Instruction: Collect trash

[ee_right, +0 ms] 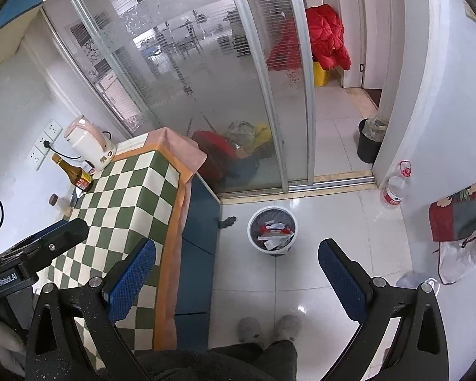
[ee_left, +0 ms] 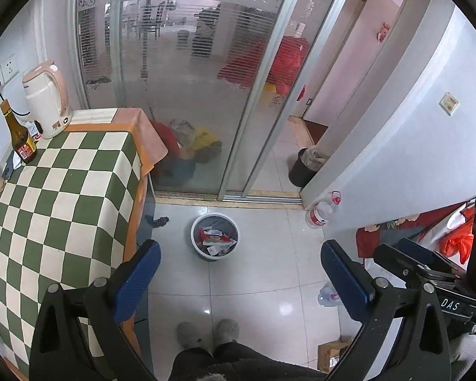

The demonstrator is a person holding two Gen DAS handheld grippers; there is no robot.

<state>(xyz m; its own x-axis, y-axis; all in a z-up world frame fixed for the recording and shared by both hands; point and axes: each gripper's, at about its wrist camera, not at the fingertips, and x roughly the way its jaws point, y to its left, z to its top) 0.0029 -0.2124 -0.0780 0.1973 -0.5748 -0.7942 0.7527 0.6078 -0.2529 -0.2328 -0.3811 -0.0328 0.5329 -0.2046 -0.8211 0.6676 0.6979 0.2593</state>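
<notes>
Plainly, from the left wrist view, the left gripper (ee_left: 239, 273) hangs high above the floor with its blue fingers (ee_left: 136, 281) spread wide and nothing between them. Almost straight ahead of it, on the pale tiles just past the corner of the checkered table (ee_left: 63, 197), stands the small white trash bin (ee_left: 214, 236), already holding red and white wrappers. A kettle (ee_left: 47, 98) and a brown bottle (ee_left: 19, 136) sit at the far end of the table by the wall. A clear plastic bottle (ee_left: 328, 295) lies on the floor close to the right finger, and a larger water jug (ee_left: 322, 211) stands against the wall corner.

Over on the right wrist view, the right gripper (ee_right: 236, 276) is likewise spread wide and empty, held beside the table edge. The bin (ee_right: 272, 231) sits on the floor ahead and below, well apart from both tools. Another, black bin (ee_right: 369, 141) stands beyond the sliding door.

Judging by this, little loose trash is left in plain sight; the clear bottle on the floor looks the likeliest candidate, though I can't be sure it is rubbish. To do it well, I'd lower one gripper squarely over the bottle's middle, close gently so the thin plastic doesn't squirt out, then carry it above the bin's rim before letting go.
</notes>
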